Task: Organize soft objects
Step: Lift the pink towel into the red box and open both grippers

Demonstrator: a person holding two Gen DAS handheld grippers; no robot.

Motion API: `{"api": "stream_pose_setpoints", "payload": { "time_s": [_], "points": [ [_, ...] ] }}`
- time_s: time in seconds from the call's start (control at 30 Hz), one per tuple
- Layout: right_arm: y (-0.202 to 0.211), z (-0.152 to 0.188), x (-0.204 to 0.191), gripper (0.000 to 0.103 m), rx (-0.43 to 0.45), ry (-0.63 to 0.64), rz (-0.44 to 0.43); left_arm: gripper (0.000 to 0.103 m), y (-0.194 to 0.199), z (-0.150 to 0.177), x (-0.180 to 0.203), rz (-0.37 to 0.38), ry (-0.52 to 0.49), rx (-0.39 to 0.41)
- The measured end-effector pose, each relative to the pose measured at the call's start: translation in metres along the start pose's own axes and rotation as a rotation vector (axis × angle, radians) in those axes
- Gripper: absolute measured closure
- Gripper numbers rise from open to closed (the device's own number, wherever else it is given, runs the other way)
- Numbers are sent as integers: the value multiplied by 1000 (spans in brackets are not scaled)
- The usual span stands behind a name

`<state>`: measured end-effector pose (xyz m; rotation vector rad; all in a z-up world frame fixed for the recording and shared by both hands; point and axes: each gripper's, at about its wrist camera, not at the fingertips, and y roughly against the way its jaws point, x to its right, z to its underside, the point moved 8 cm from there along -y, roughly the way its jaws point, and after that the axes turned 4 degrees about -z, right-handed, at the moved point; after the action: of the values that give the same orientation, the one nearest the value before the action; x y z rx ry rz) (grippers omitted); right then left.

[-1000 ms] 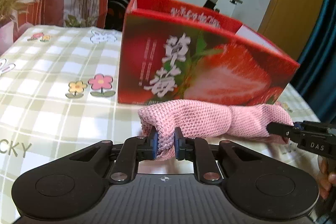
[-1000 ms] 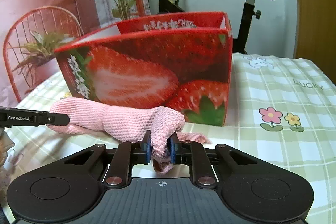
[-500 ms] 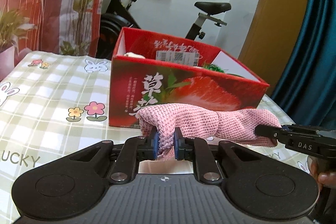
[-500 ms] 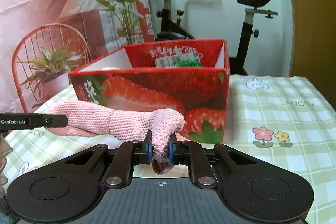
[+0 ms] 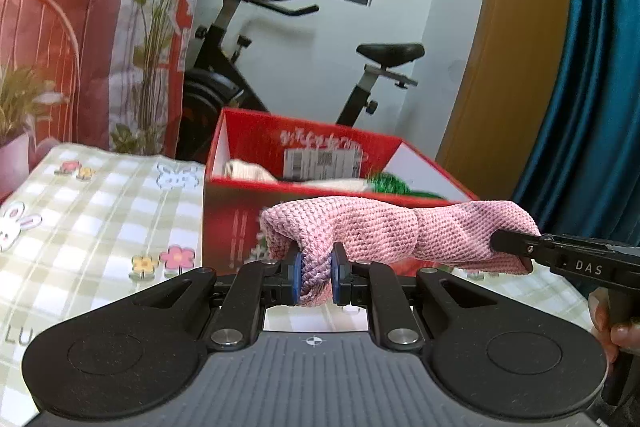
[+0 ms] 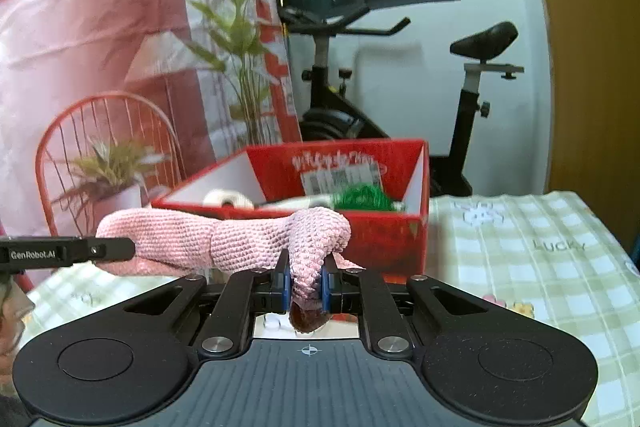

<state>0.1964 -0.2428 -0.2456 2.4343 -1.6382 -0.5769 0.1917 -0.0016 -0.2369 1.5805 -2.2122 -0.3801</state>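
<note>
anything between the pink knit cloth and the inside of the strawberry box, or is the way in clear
Only the box's near wall: the pink knit cloth, pinched by the left gripper and right gripper, hangs about level with its rim. Inside lie a cream item and a green one.

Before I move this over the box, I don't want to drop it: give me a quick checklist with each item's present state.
1. Left hand-held gripper clamped on pink knitted cloth: ok.
2. Right hand-held gripper clamped on the other end: ok.
3. Cloth clear of the checked tablecloth: ok.
4. Cloth above the rim of the red strawberry box: ok, roughly level with it.
5. Free room in the box beside the green item and white items: cannot tell.
</note>
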Motion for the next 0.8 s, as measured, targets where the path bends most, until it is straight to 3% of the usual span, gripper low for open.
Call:
{"api": "stream_pose_setpoints", "payload": {
  "time_s": [0.27, 0.4, 0.6, 0.8],
  "points": [
    [-16, -49, 3, 91, 54, 2, 14, 88, -17, -50, 4, 14, 14, 60],
    [-44, -76, 10, 91, 55, 18, 28, 88, -41, -73, -3, -3, 17, 47],
    [-105, -96, 28, 91, -8, 11, 72, 88, -87, -104, -13, -56, -10, 13],
    [-158, -96, 43, 91, -105, 21, 130, 88, -138, -107, -19, -99, -42, -97]
  ]
}}
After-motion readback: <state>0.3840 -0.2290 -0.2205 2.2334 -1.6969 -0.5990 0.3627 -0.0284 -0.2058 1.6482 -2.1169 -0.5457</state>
